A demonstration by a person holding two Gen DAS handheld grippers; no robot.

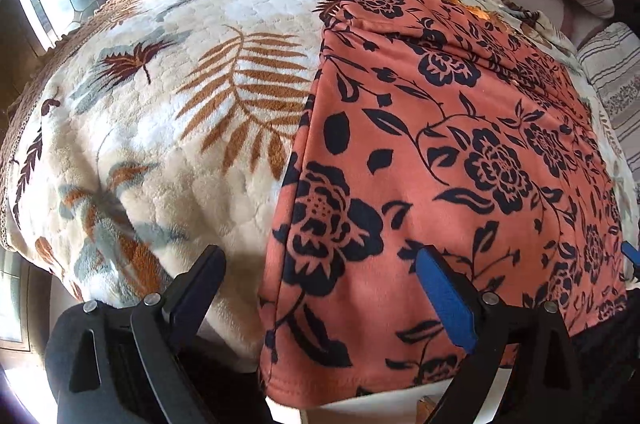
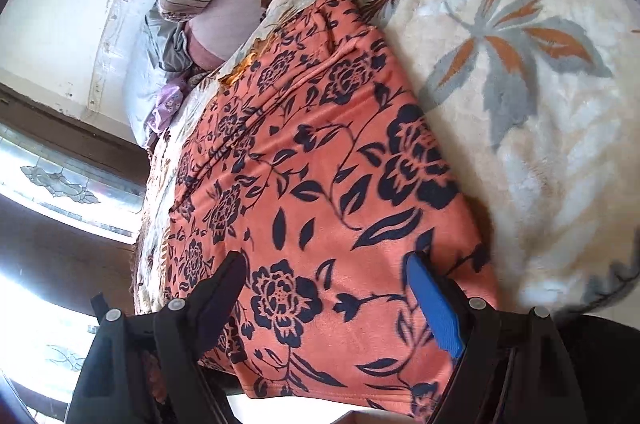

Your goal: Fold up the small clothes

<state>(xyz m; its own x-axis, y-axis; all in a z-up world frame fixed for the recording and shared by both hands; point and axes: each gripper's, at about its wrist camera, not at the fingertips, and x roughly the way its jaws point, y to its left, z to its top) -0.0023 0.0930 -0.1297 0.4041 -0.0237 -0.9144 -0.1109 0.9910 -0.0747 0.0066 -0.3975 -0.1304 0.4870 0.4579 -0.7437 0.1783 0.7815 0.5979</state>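
Orange floral garment [image 1: 440, 152] lay flat on the fleece blanket [image 1: 160, 128], filling the left wrist view from 12 to 6 o'clock; left gripper [image 1: 320, 288] spread over its near hem (one garment). Right wrist view: right gripper [image 2: 328, 288] spread likewise; pinching hem corners seemed next.

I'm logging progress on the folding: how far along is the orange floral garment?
Done: the orange floral garment lies spread flat on the leaf-print blanket, one long side already a straight edge. In hand: nothing; the left gripper and right gripper hover open over its near hem. Left: gripping the hem and folding it.
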